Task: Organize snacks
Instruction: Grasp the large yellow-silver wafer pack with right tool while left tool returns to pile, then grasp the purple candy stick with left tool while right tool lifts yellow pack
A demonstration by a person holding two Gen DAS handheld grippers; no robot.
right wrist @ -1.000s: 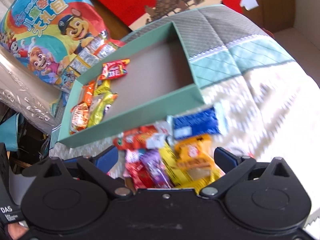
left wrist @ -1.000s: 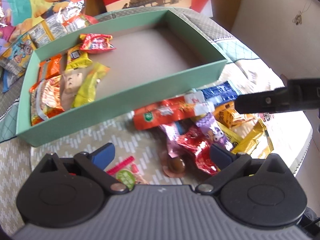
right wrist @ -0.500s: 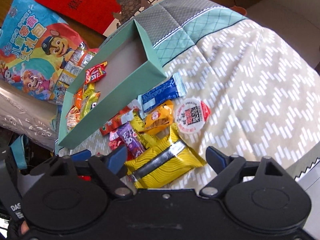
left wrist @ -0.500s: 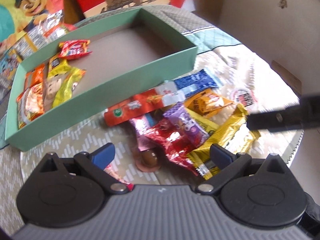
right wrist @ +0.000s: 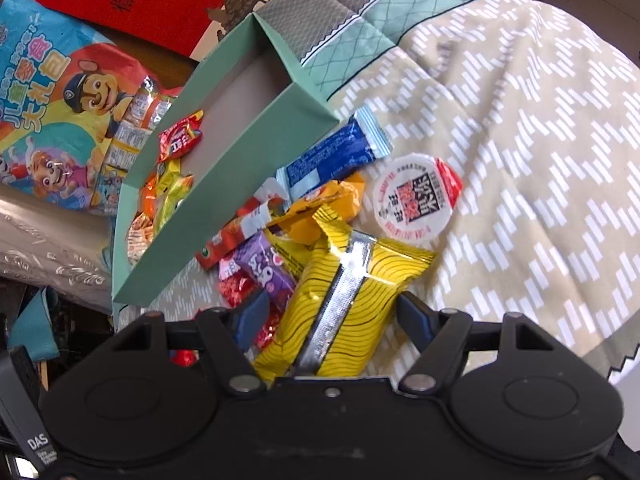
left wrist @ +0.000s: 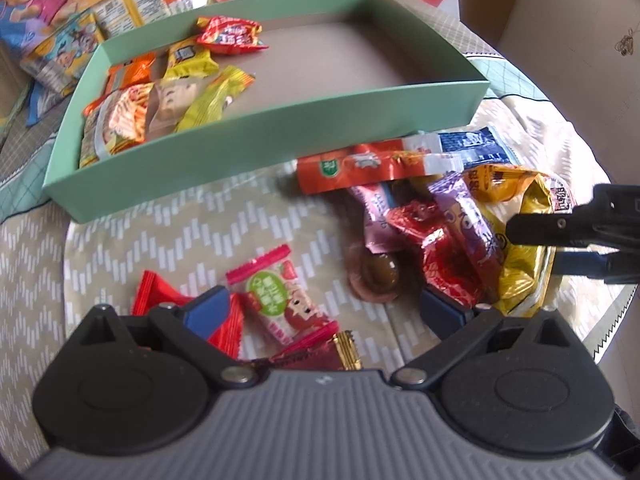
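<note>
The right gripper (right wrist: pixel 328 316) is spreading its jaws wide around the yellow wavy-striped packet (right wrist: pixel 348 296), not yet clenching; the packet is lying between the fingers with its long axis and silver seam running straight ahead, toward the green box (right wrist: pixel 256 184) up and left. The left gripper (left wrist: pixel 320 312) is hovering released over the pink strawberry candy (left wrist: pixel 280 300), farther from that packet. The packet is looking puffy and glossy, resting on the patterned cloth (right wrist: pixel 520 160).
</note>
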